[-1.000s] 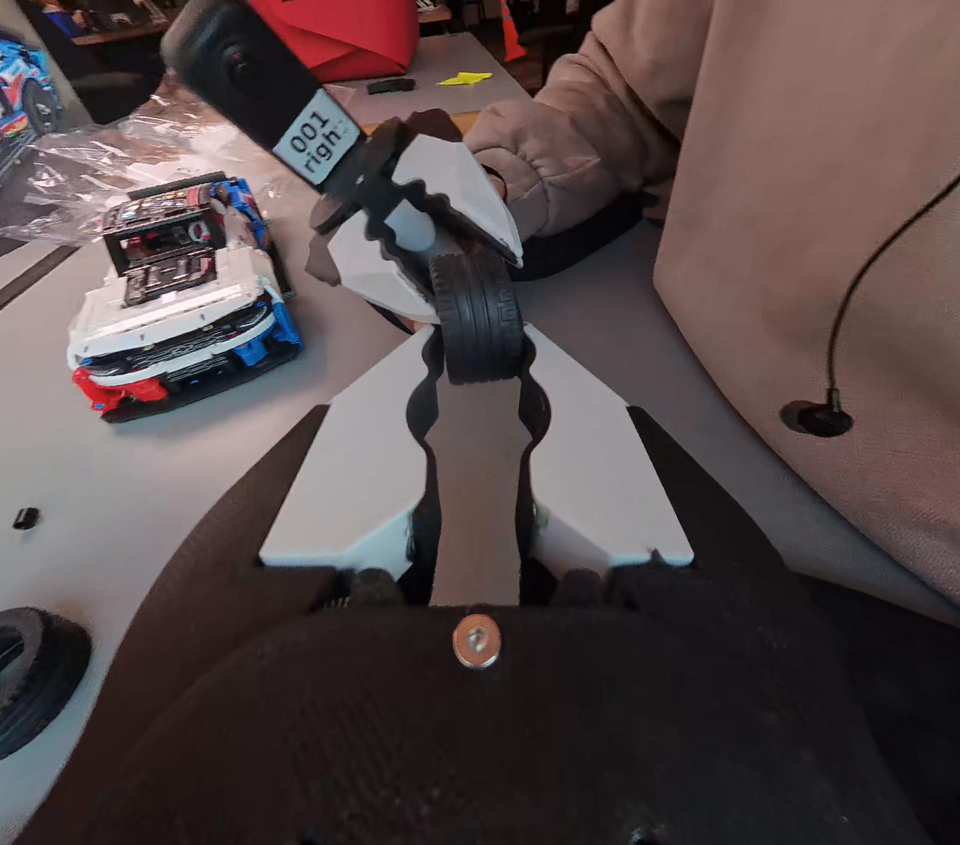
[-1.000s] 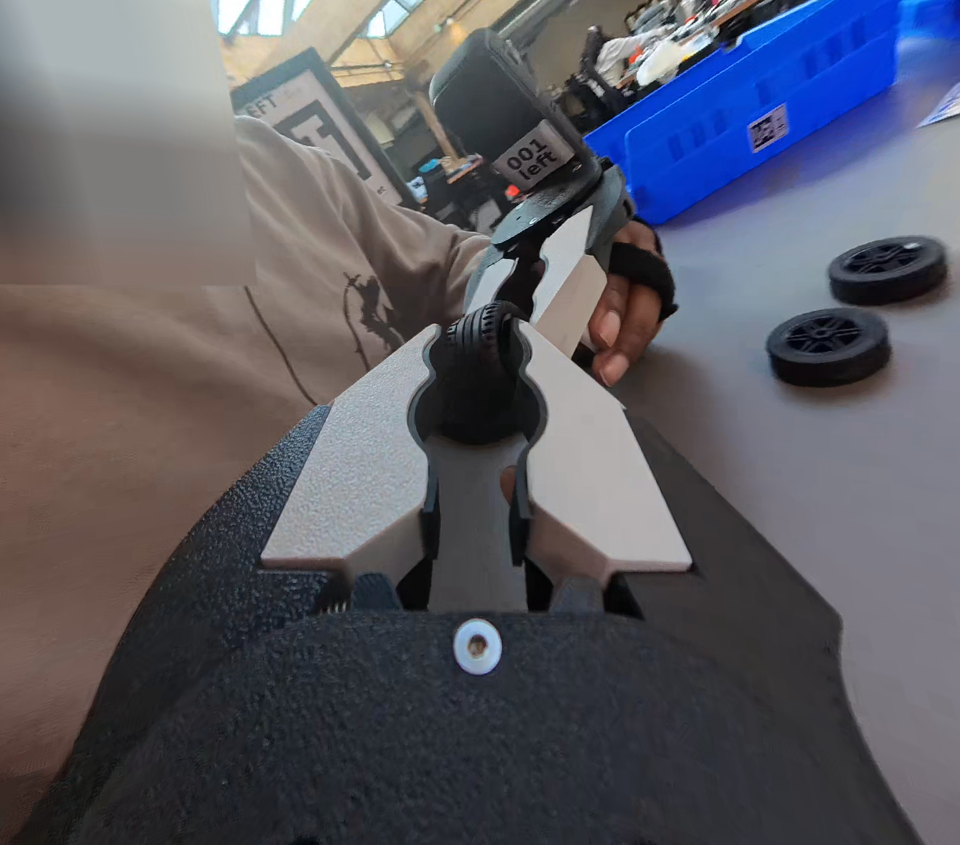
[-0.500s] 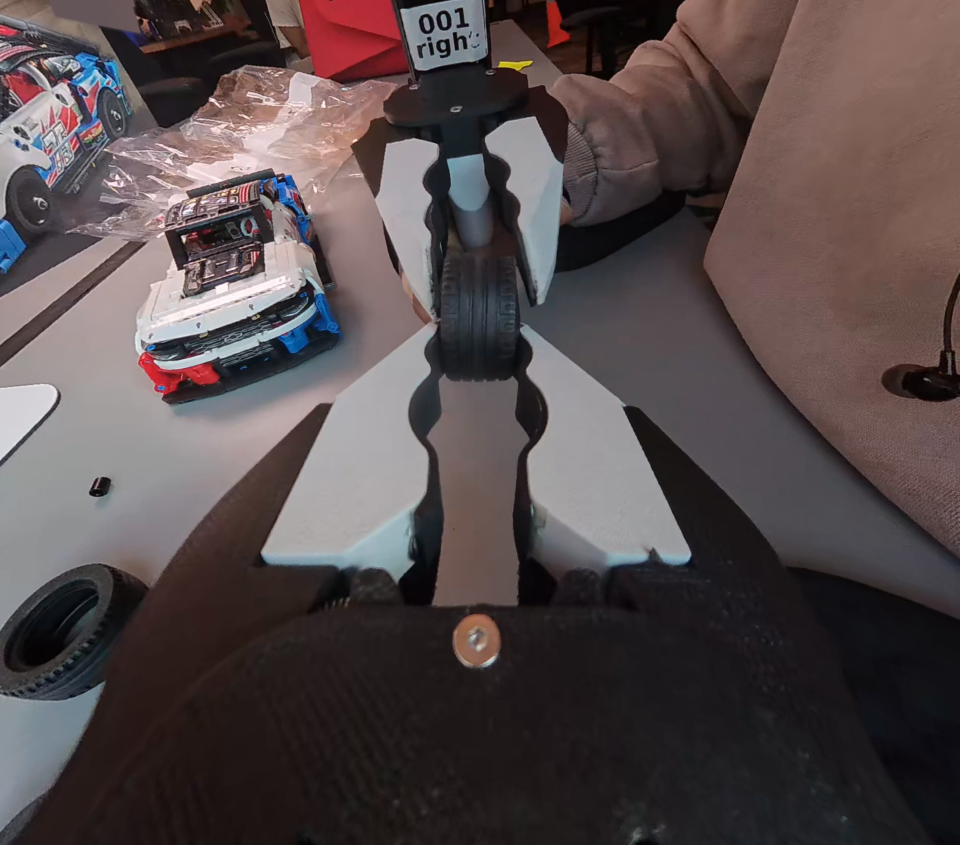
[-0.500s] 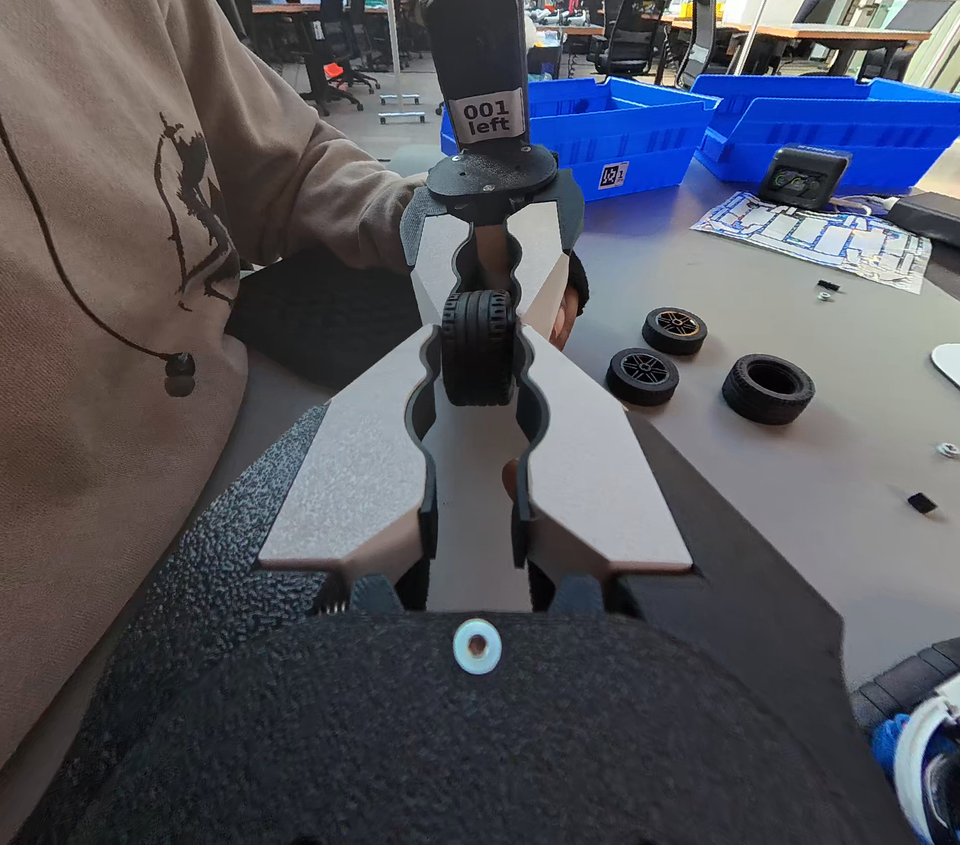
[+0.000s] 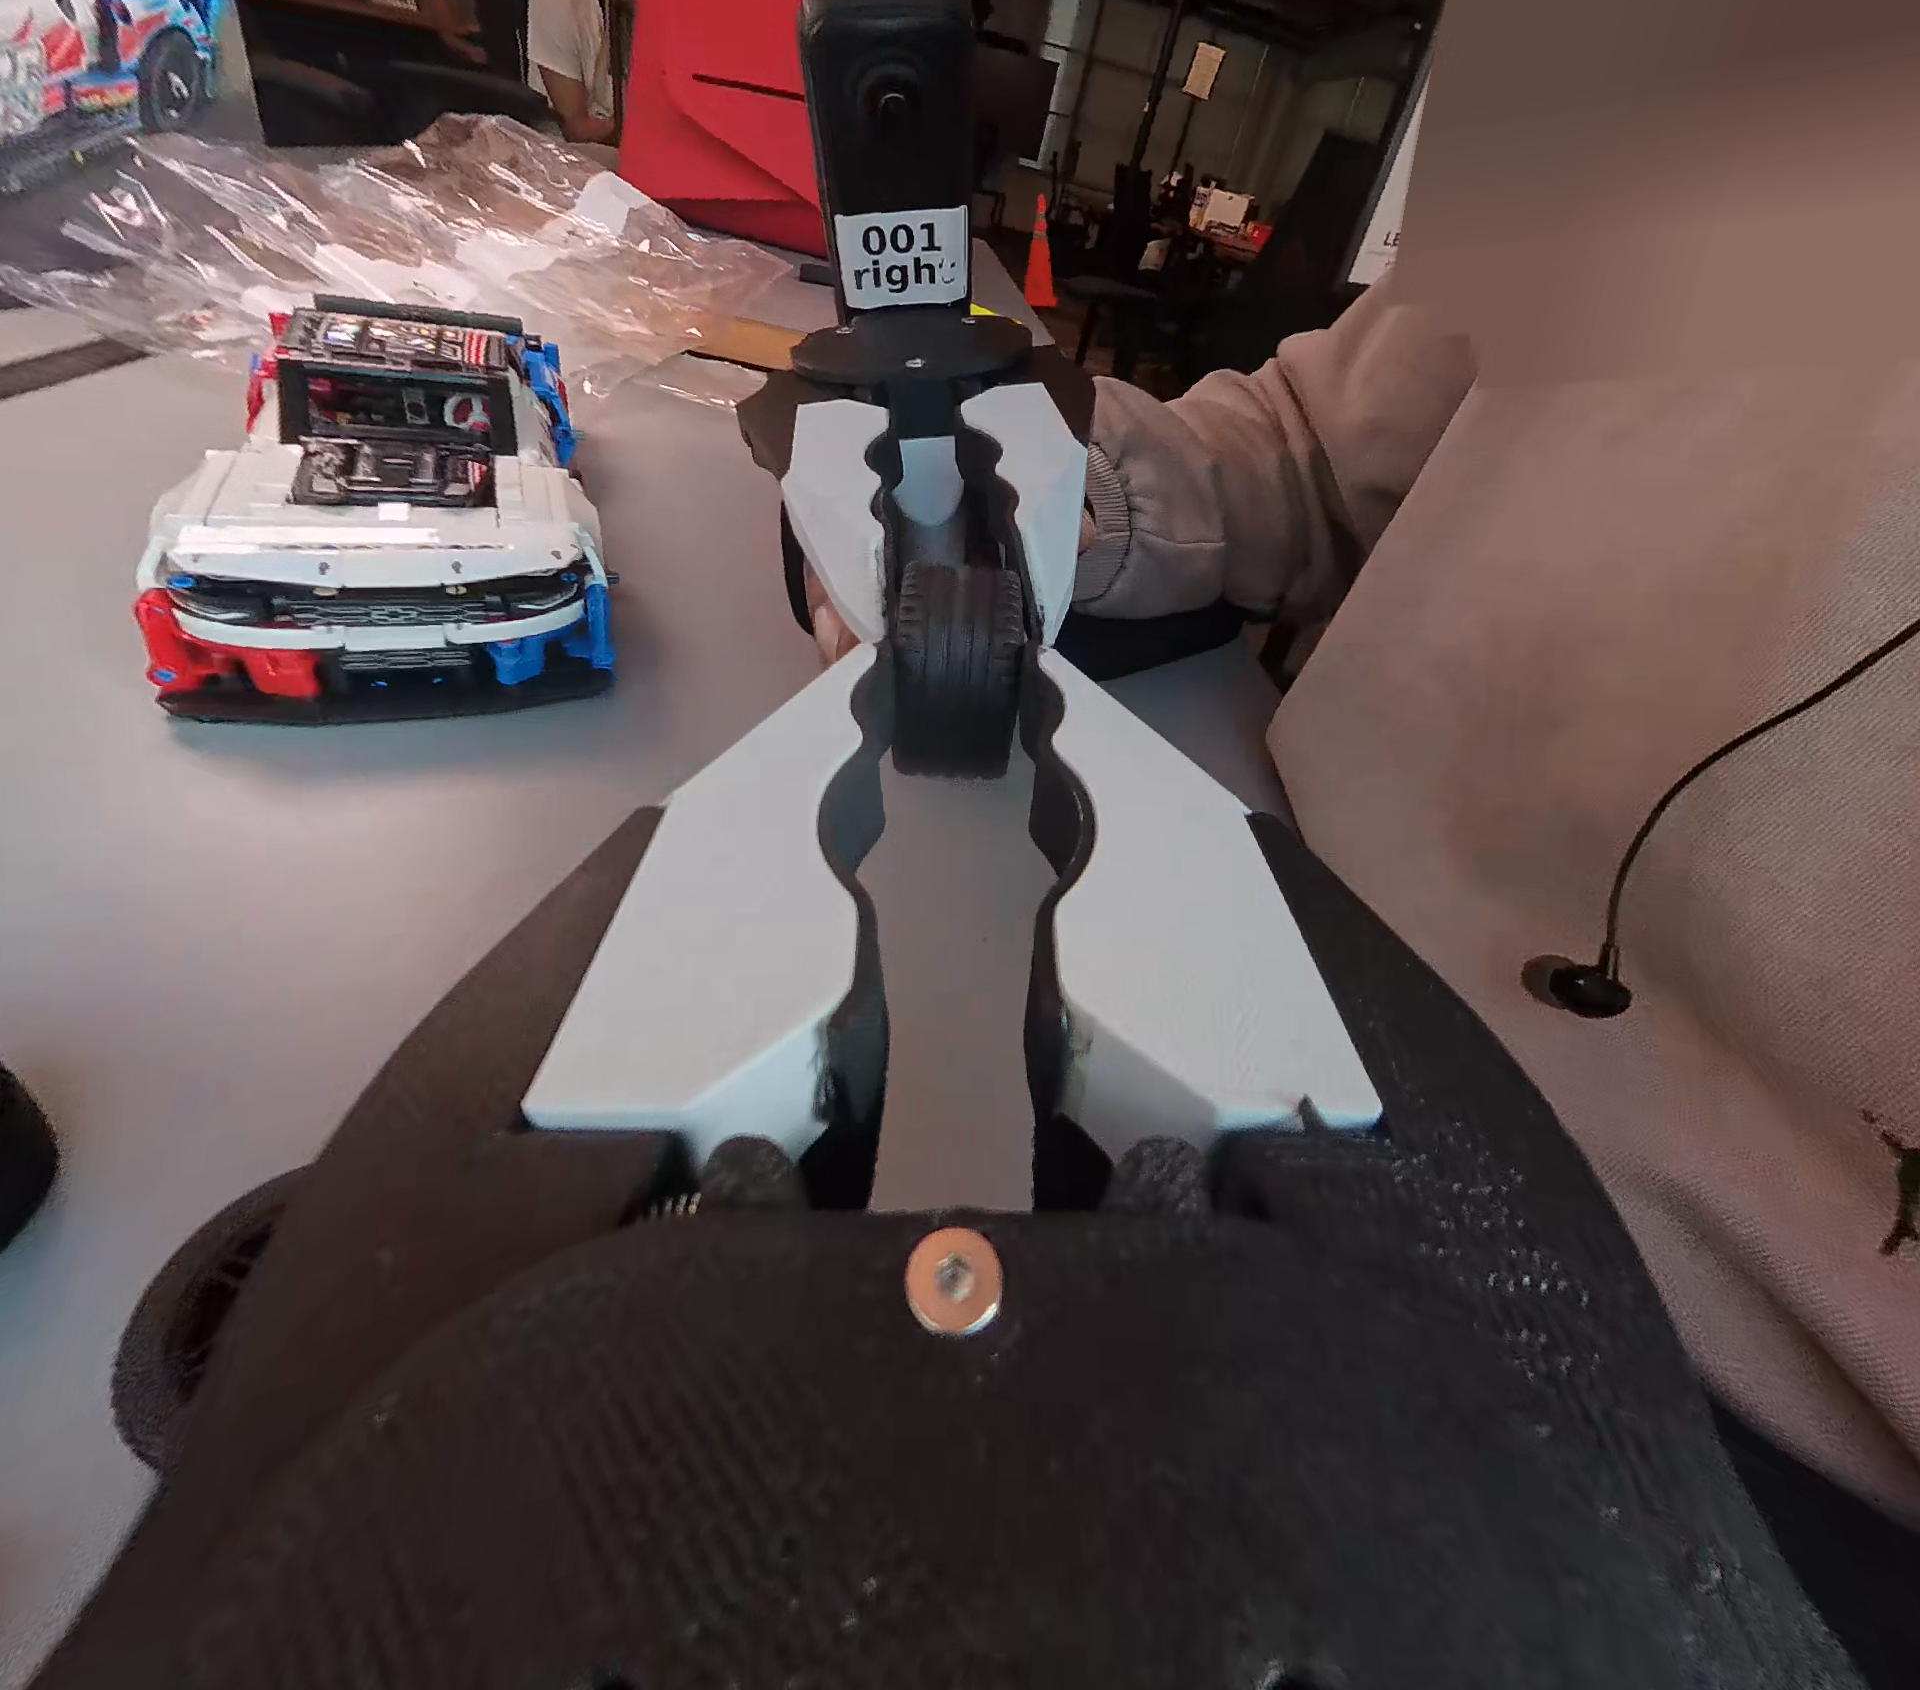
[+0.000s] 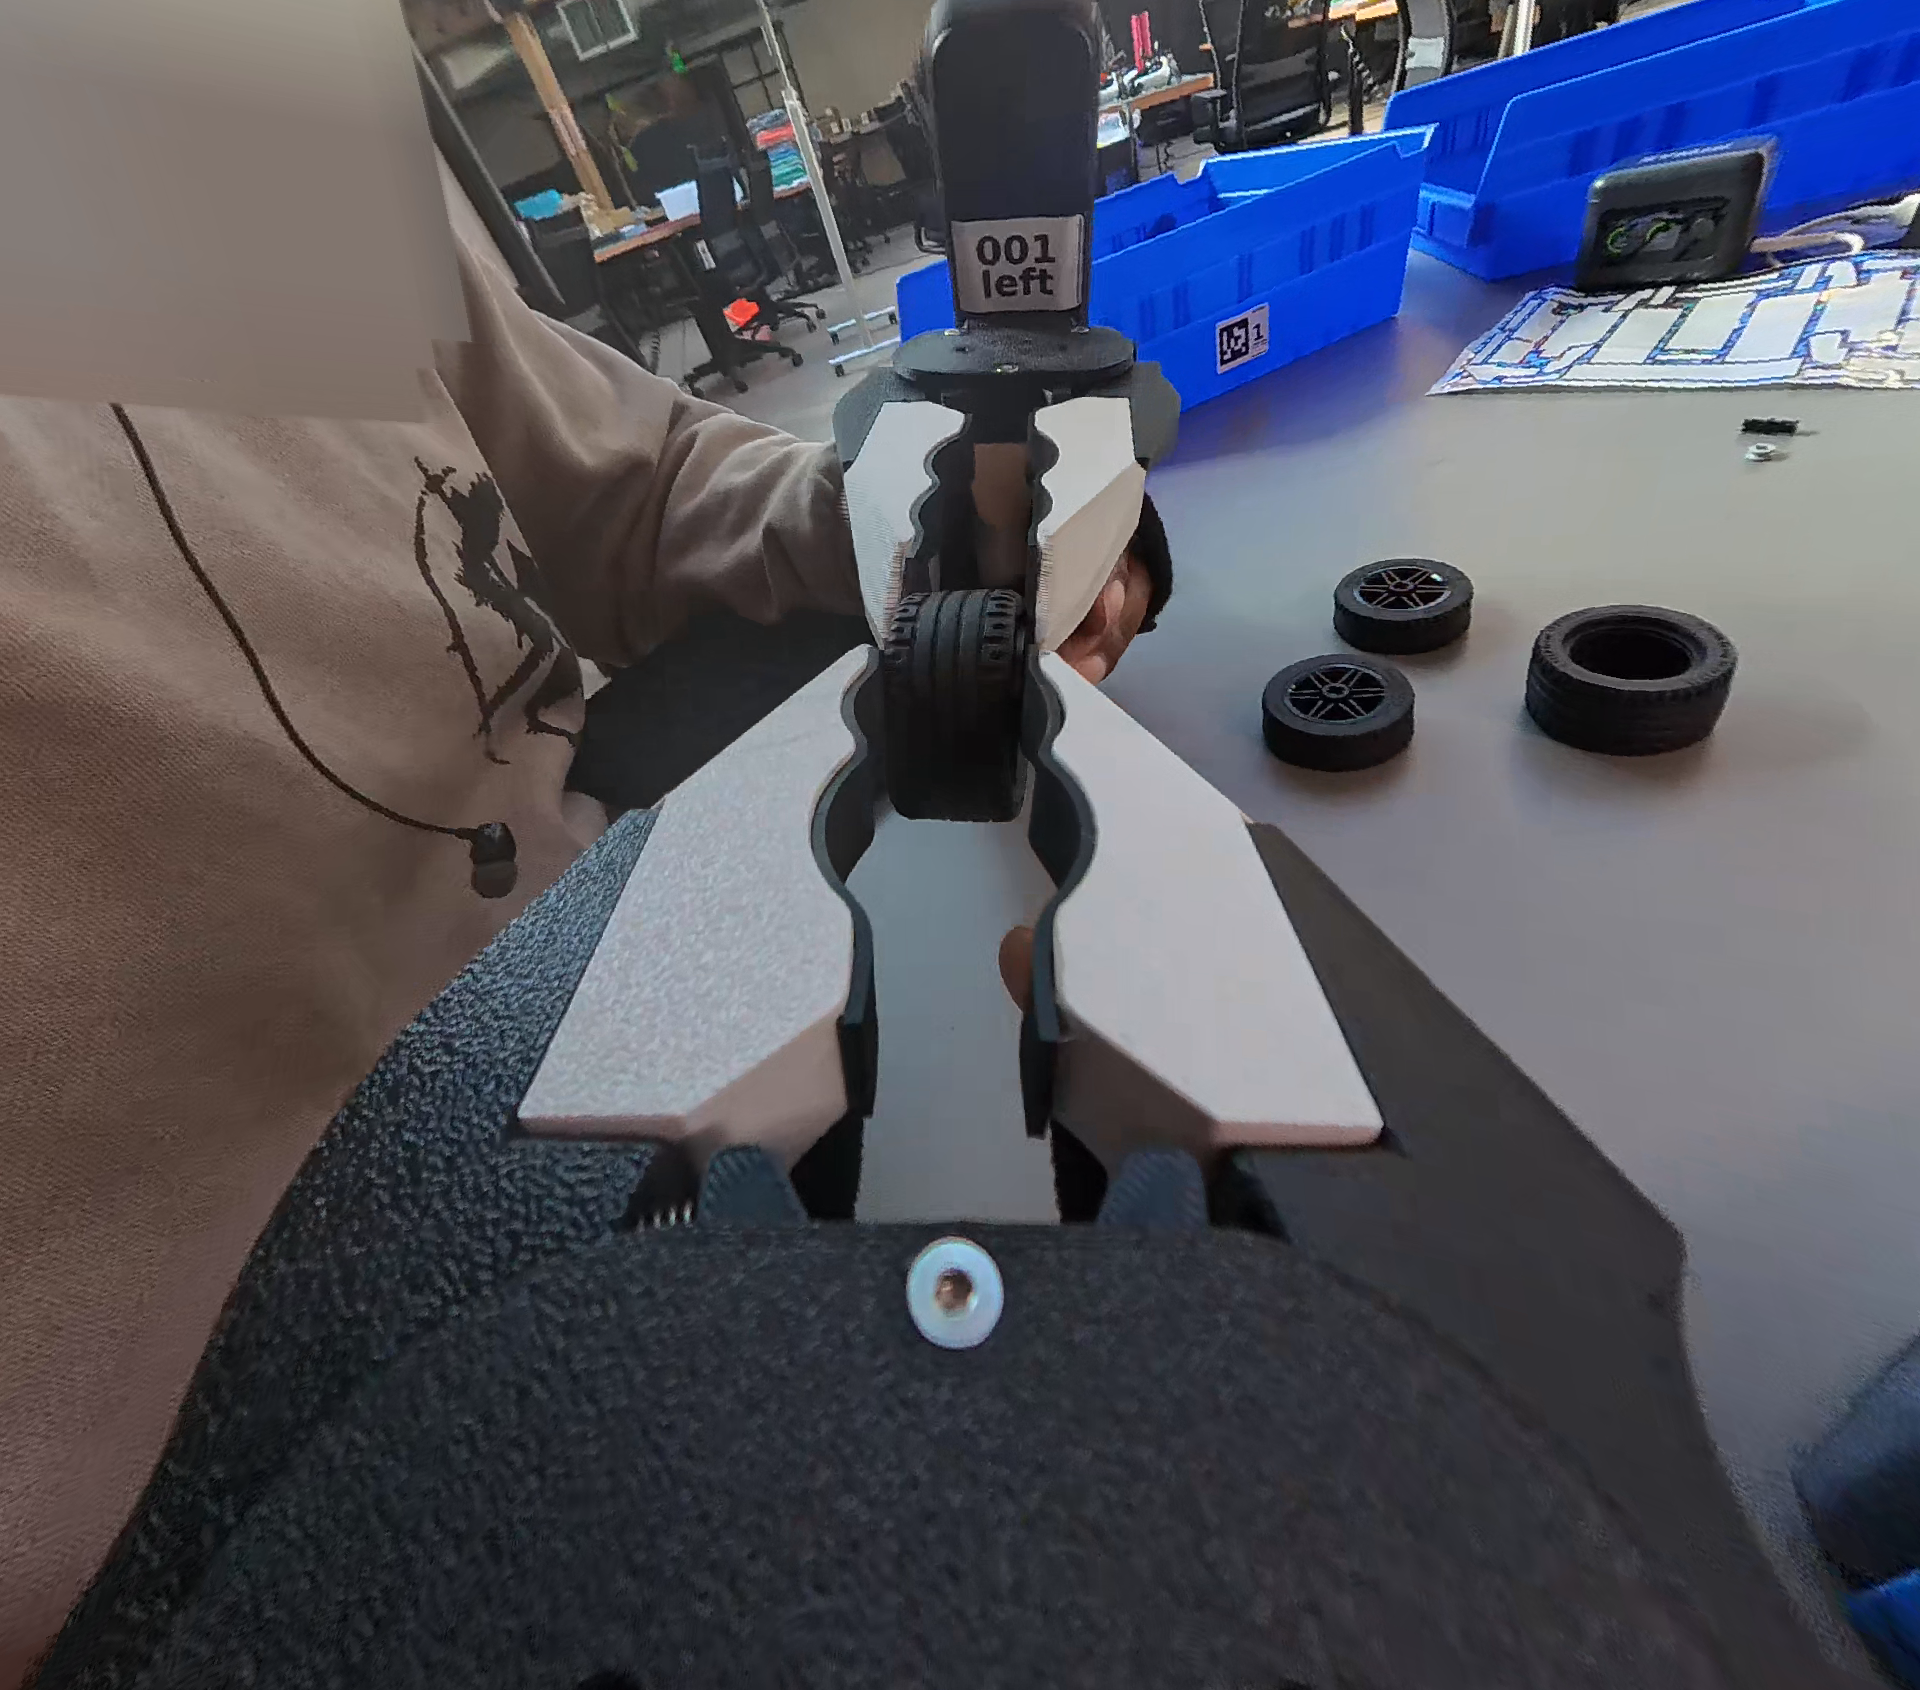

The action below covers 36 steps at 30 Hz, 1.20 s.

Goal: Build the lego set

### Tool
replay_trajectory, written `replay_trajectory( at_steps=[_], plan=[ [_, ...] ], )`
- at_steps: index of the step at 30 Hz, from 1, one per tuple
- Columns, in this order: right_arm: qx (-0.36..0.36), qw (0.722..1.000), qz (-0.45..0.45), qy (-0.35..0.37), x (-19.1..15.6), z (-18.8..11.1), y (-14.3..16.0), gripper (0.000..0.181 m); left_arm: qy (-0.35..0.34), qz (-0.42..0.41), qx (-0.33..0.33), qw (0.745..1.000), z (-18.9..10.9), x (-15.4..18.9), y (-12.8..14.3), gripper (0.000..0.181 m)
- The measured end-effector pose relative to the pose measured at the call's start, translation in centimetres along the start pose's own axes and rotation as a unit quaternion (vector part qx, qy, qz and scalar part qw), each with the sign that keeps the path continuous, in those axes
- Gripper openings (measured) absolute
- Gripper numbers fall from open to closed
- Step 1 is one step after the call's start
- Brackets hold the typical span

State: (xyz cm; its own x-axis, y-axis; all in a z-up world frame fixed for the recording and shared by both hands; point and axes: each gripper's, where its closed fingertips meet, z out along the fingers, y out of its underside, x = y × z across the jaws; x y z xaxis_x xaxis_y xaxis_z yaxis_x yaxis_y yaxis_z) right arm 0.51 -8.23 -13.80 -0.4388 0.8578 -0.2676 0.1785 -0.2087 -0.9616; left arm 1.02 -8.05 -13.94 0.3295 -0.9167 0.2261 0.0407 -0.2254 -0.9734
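Between my two grippers, nose to nose above the grey table [image 6: 1558, 965], sits one black wheel [image 5: 954, 664]. Left gripper [image 5: 956, 684] is clamped on its tread at the fingertips; right gripper [image 6: 956, 705] pinches the same wheel from the opposite side, a bit deeper in its notch. Wheel is upright, tread facing each camera.

Containers: two blue bins [image 6: 1278, 258] at the far table edge in the right wrist view. I can't see inside either from this angle. Front bin has a small square code sticker on its wall. Red carrier-style box [image 5: 748, 71] stands behind crumpled clear plastic bags [image 5: 395, 227]; contents not visible.

Labels: each gripper's camera post carries a white tag with print; I won't repeat it. Printed instruction sheet [image 6: 1704, 326] lies flat near the bins, with a small dark device [image 6: 1673, 212] standing just behind it.

Lego car [image 5: 379, 518], white with red and blue trim, sits on the table well left of the grippers, roof open. Two rimmed wheels [image 6: 1340, 710] and one bare tyre [image 6: 1631, 679] lie loose on the table, apart from each other.
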Motion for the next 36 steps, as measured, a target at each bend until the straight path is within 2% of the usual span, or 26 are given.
replay_trajectory(
  at_steps=[6, 10, 13, 17, 22, 28, 33, 36],
  plan=[
    [0.069, 0.990, 0.109, -0.060, -0.5, -0.2, -2.0, 0.024, 0.052, -0.119, 0.064, 0.989, -0.3, 0.2, -1.8, 0.021],
    [0.078, 0.990, 0.104, -0.054, -0.1, -0.4, -2.2, 0.033, 0.066, -0.170, 0.105, 0.978, -0.9, -0.4, -2.5, 0.021],
    [0.061, 0.995, 0.072, -0.021, 0.3, -0.1, -1.8, 0.033, 0.057, -0.177, 0.112, 0.976, -1.2, -0.9, -2.6, 0.021],
    [0.060, 0.994, 0.088, 0.000, 1.0, -0.1, -1.8, 0.024, 0.040, -0.180, 0.113, 0.976, -1.1, -1.4, -2.5, 0.021],
    [0.073, 0.989, 0.124, -0.023, 1.0, -0.5, -2.0, 0.022, 0.029, -0.193, 0.117, 0.974, -0.8, -1.6, -2.6, 0.021],
    [0.072, 0.982, 0.161, -0.073, 0.3, -0.5, -2.2, 0.021, 0.054, -0.189, 0.116, 0.974, -0.8, -0.9, -2.8, 0.021],
    [0.095, 0.961, 0.226, -0.131, -0.4, -0.5, -2.7, 0.021, 0.073, -0.159, 0.120, 0.977, -0.8, 0.0, -3.1, 0.021],
    [0.114, 0.943, 0.268, -0.161, -0.5, -0.6, -3.0, 0.021, 0.082, -0.171, 0.128, 0.973, -0.7, 0.1, -3.4, 0.020]
  ],
)
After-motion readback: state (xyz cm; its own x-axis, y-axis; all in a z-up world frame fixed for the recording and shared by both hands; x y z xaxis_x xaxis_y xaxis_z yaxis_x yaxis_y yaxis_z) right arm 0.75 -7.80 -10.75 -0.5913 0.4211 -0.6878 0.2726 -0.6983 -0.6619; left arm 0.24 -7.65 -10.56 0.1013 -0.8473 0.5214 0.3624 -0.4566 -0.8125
